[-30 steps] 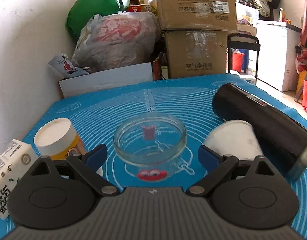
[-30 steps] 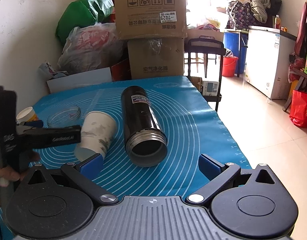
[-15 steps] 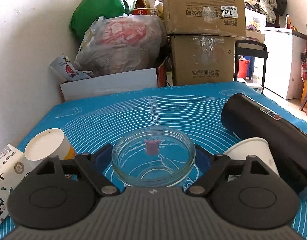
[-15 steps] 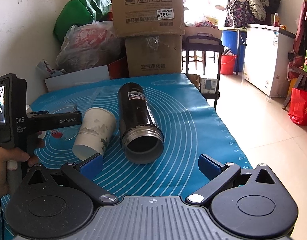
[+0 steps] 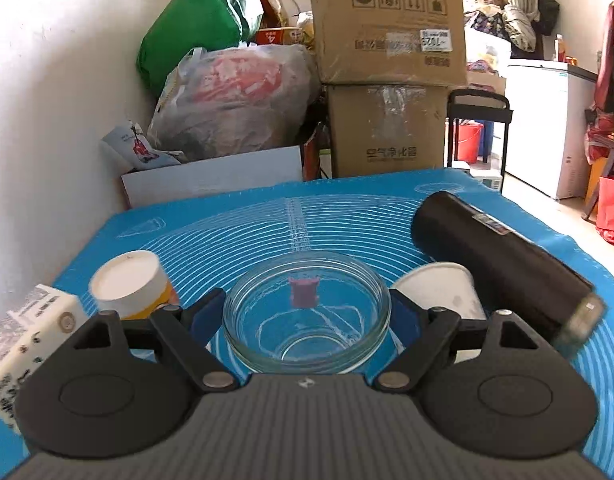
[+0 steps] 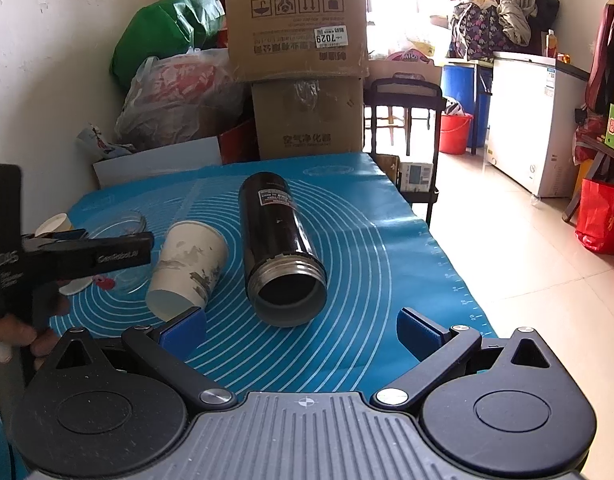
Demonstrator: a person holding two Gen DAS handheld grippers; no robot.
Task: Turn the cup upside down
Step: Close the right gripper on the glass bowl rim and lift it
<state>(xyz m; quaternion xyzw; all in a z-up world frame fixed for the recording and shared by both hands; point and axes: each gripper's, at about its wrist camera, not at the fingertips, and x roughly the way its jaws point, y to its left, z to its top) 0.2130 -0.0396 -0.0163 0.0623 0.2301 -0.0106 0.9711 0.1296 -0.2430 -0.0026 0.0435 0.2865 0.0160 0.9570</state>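
Note:
A clear glass cup (image 5: pixel 306 312) sits between the blue pads of my left gripper (image 5: pixel 307 314), held a little above the blue mat (image 5: pixel 347 220), mouth up and tilted toward the camera. In the right wrist view the same glass cup (image 6: pixel 121 226) shows beside the left gripper's black body (image 6: pixel 83 254). My right gripper (image 6: pixel 301 326) is open and empty, low over the mat's near edge, behind a black flask (image 6: pixel 279 240) lying on its side.
A white paper cup (image 6: pixel 187 268) lies on its side between glass and flask. A yellow paper cup (image 5: pixel 131 284) and a carton (image 5: pixel 23 340) are at the left. Boxes (image 5: pixel 387 80) and bags crowd the table's far end. The floor drops off at right.
The left gripper moved forward around the glass cup and closed on it, then lifted it slightly. The right gripper barely moved.

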